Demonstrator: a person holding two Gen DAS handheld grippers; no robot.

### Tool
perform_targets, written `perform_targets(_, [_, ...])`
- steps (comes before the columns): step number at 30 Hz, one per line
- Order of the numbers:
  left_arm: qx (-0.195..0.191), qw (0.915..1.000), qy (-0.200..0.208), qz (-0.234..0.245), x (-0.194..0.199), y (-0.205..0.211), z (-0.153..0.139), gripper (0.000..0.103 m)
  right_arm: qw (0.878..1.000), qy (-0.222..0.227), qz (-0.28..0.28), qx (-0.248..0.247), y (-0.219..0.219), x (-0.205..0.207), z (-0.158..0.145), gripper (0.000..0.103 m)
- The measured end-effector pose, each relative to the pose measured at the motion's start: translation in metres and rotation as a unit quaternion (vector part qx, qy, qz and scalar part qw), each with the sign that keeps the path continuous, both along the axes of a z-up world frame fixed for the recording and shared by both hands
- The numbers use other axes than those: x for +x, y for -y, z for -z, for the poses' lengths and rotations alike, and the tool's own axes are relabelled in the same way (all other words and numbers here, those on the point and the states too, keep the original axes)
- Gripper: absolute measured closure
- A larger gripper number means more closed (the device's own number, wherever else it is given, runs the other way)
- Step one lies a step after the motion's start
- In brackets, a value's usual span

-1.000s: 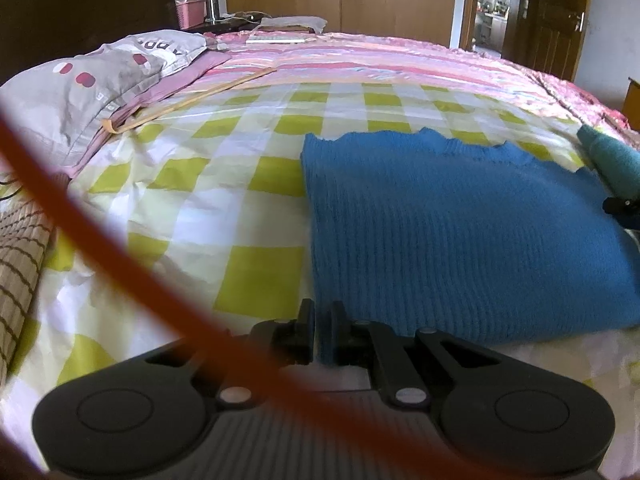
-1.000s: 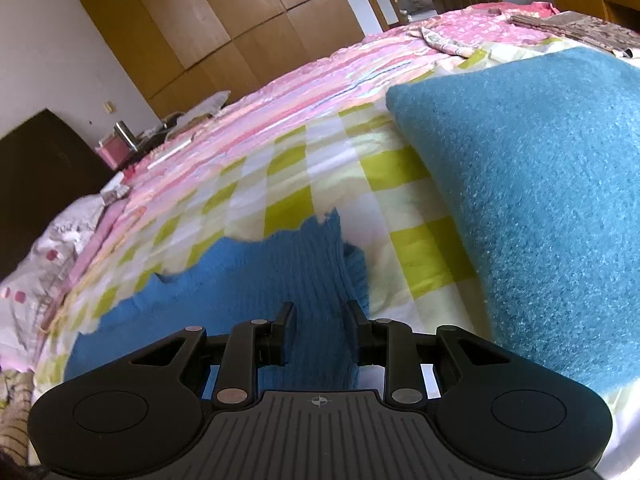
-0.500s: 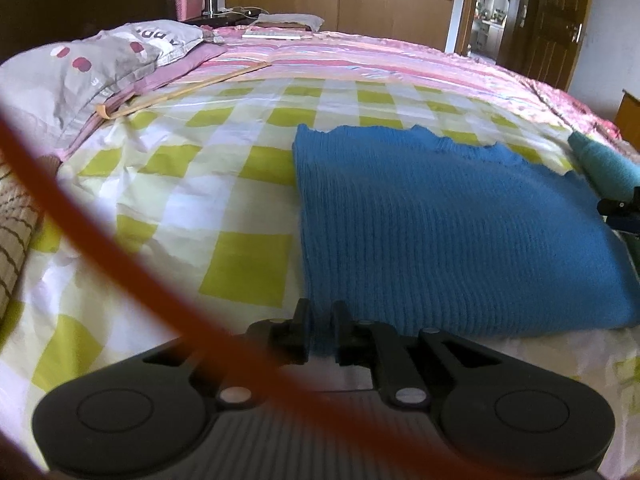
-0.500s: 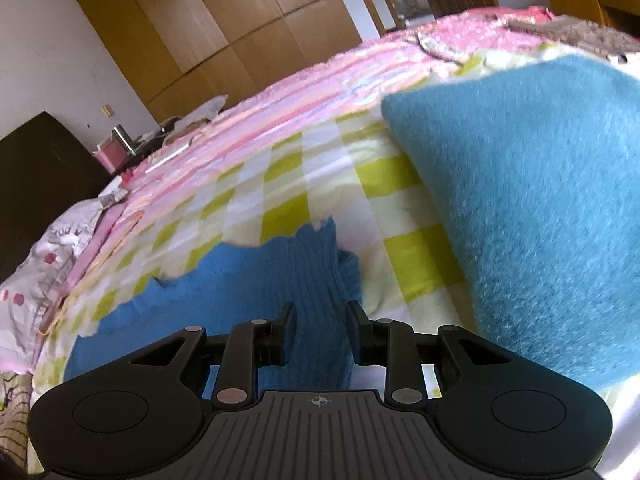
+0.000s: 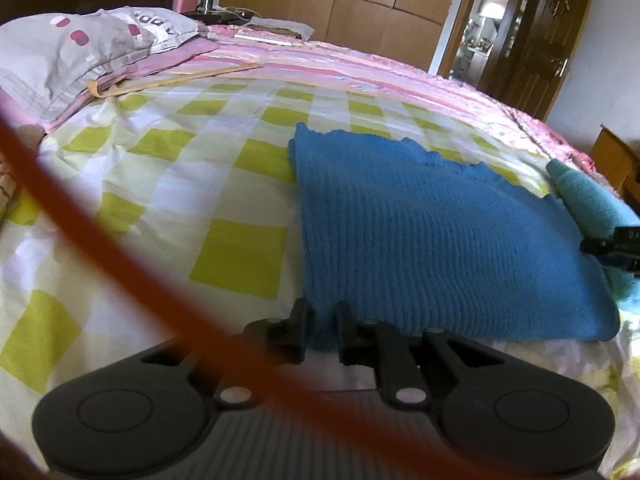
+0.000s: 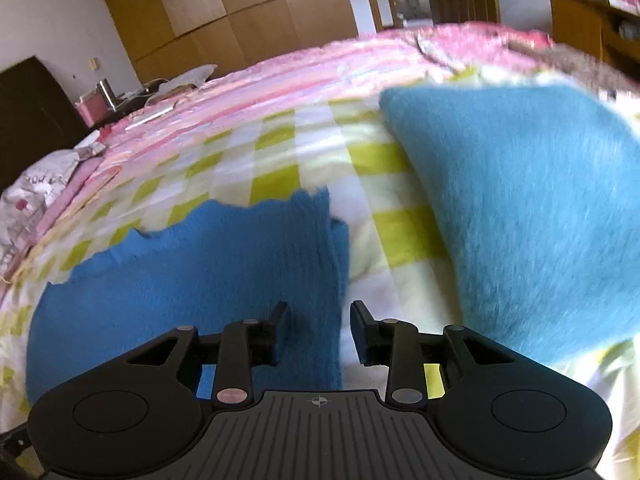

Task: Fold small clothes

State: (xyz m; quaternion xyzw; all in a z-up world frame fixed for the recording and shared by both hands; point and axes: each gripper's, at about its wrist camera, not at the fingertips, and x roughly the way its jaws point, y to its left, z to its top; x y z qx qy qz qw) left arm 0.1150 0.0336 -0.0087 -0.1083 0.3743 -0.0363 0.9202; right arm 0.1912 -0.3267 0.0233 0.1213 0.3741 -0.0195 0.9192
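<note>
Two claws were down at the near edge of my blue knit (image 5: 440, 240), which lay folded flat on the checked sheet (image 5: 224, 184) of the bed. My left claw (image 5: 322, 320) sat at the knit's near left corner; its jaws were easing apart, yet they stood close, and the corner of the fabric was between the pads, which looked to be touching it. My right claw (image 6: 318, 322) was at the knit's near right edge; its jaws were widening, with clear gaps at both pads, so the strip of knit between them lay loose. From the left view, a bit of that right claw showed at the far right edge of the knit. Beside the knit on the right, apart from it by a band of sheet, lay a fuzzy teal cloth (image 6: 532, 208). A pink striped cover (image 5: 360, 64) ran across the far side of the bed. A grey pillow (image 5: 68, 52) rested at the far left. An orange cord (image 5: 120, 272), blurred, crossed the left view close to the lens.
</note>
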Motion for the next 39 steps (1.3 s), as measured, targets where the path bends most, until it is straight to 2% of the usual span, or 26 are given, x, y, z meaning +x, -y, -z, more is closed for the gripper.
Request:
perform_targets(5, [-0.020, 0.9997, 0.011, 0.006, -0.007, -0.004, 0.000, 0.083, 0.999, 0.016, -0.044, -0.022, -0.038, 0.001, -0.031, 0.070])
perform_targets(10, [-0.043, 0.9988, 0.012, 0.020, -0.008, -0.008, 0.002, 0.083, 0.991, 0.012, -0.133, -0.026, -0.111, 0.011, -0.048, 0.070])
perform_targets(14, [-0.057, 0.9979, 0.011, 0.028, -0.008, -0.014, 0.002, 0.083, 0.982, -0.005, -0.189, -0.018, -0.170, 0.028, -0.050, 0.069])
perform_targets(19, [-0.065, 0.9972, 0.011, 0.034, -0.007, -0.019, 0.004, 0.082, 0.972, -0.023, -0.230, -0.031, -0.237, 0.051, -0.045, 0.067])
perform_targets(23, [-0.073, 0.9966, 0.010, 0.035, -0.007, -0.021, 0.005, 0.082, 0.967, -0.035, -0.247, -0.047, -0.276, 0.062, -0.038, 0.056])
perform_targets(27, [-0.079, 0.9961, 0.010, 0.037, -0.006, -0.023, 0.006, 0.082, 0.962, -0.057, -0.255, -0.082, -0.310, 0.075, -0.022, 0.056])
perform_targets(34, [-0.085, 0.9957, 0.008, 0.037, -0.004, -0.026, 0.008, 0.082, 0.944, -0.081, -0.268, -0.174, -0.351, 0.083, 0.006, 0.055])
perform_targets(37, [-0.084, 0.9957, 0.008, 0.037, -0.004, -0.026, 0.008, 0.081, 0.934, -0.072, -0.278, -0.210, -0.359, 0.080, 0.014, 0.055])
perform_targets(39, [-0.083, 0.9958, 0.009, 0.036, -0.004, -0.026, 0.008, 0.080, 0.930, -0.069, -0.283, -0.222, -0.361, 0.078, 0.015, 0.059])
